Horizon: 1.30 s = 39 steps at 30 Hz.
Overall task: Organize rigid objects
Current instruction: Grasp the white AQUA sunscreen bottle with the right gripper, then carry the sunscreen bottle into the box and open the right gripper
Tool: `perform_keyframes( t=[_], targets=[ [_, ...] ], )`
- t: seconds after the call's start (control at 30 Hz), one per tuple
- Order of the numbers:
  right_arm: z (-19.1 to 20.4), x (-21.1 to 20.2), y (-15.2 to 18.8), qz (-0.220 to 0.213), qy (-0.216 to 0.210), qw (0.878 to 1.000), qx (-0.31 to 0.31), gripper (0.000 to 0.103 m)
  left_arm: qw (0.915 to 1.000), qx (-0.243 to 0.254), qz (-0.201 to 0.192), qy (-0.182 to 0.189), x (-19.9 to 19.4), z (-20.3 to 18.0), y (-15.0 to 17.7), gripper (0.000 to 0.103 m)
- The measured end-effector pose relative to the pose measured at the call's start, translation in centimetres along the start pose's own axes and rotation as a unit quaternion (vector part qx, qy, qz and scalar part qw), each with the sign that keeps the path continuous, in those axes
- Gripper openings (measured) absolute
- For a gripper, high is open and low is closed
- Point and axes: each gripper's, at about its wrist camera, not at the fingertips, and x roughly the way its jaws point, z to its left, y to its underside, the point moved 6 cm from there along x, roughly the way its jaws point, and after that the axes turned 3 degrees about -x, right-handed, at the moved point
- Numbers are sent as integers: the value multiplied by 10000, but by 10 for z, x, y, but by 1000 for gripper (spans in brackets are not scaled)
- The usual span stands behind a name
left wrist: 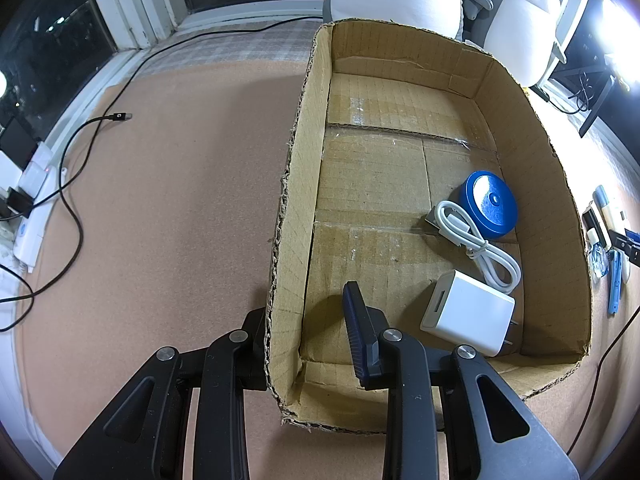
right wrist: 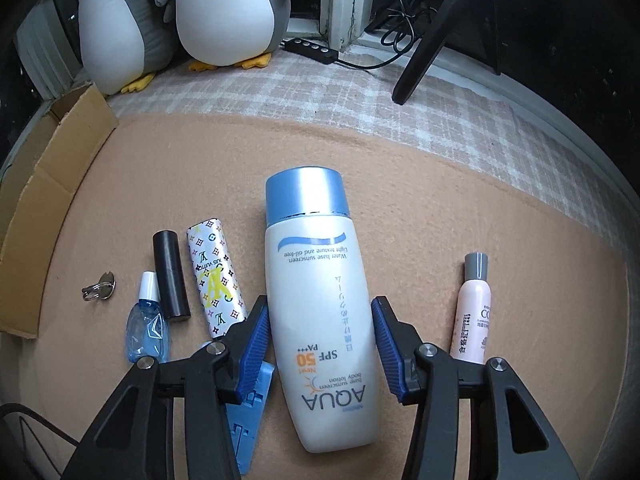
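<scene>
In the left wrist view an open cardboard box [left wrist: 532, 160] holds a blue round tin [left wrist: 490, 204], a coiled white cable [left wrist: 476, 244] and a white charger [left wrist: 468, 312]. My left gripper [left wrist: 304, 304] straddles the box's near left wall, one finger outside and one inside, shut on it. In the right wrist view a white sunscreen bottle [right wrist: 320, 280] with a blue cap lies on the tan mat. My right gripper [right wrist: 318, 308] has its blue pads [right wrist: 256, 340] against the bottle's two sides, shut on it.
Left of the bottle lie a patterned tube [right wrist: 214, 276], a black cylinder [right wrist: 171, 276], a small blue dropper bottle [right wrist: 145, 320], a metal ring [right wrist: 100, 286] and a blue flat piece [right wrist: 248, 412]. A pink bottle [right wrist: 472, 312] lies to the right. Plush penguins [right wrist: 224, 12] and a black stand [right wrist: 432, 40] are behind.
</scene>
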Motion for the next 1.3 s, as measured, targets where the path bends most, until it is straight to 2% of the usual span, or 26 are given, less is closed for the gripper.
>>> perform_keyframes(
  t=[0.53, 0.97, 1.13, 1.3],
  targets=[
    [-5, -21, -3, -412, 116, 9984, 357, 43, 10000, -2, 1, 6, 0, 0, 0, 27],
    [2, -36, -10, -694, 285, 9968, 257, 43, 10000, -9, 1, 14, 0, 1, 0, 27],
    [10, -52, -17, -853, 235, 9959, 206, 43, 10000, -16, -8, 22, 0, 1, 0, 27],
    [38, -75, -32, -1096, 87, 9939, -23, 43, 10000, -21, -13, 30, 0, 1, 0, 27]
  ],
)
